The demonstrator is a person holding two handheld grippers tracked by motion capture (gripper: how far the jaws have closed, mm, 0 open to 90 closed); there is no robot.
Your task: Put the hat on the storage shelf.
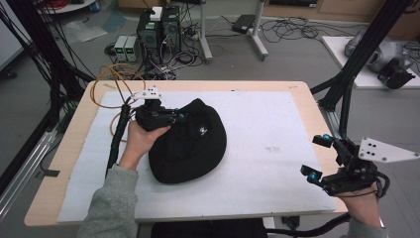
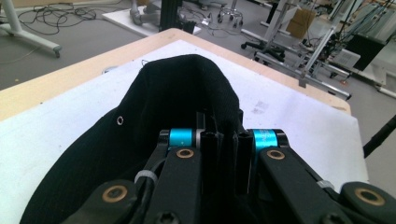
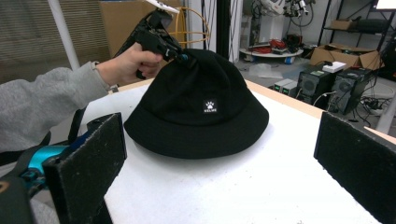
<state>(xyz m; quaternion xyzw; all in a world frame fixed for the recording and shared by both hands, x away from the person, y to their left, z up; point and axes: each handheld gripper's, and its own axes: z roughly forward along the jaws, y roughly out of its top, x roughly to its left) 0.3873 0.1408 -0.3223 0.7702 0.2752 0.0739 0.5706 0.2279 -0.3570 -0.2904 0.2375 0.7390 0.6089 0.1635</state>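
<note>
**Black fabric bucket hat pinched at its crown by the left gripper**

The black fabric bucket hat (image 1: 190, 144) is seen left of centre in the high view, lying on the white rectangular mat (image 1: 277, 148) that covers the light wooden table (image 1: 74, 134). A small white paw logo patch (image 3: 210, 107) is shown on its side in the right gripper view. The left gripper (image 2: 226, 140) is clenched on a fold of the crown, cloth being squeezed between its jaws. The right gripper (image 1: 317, 157) is held at the lower right, well apart from the hat, with jaws spread wide and nothing between them.
</note>
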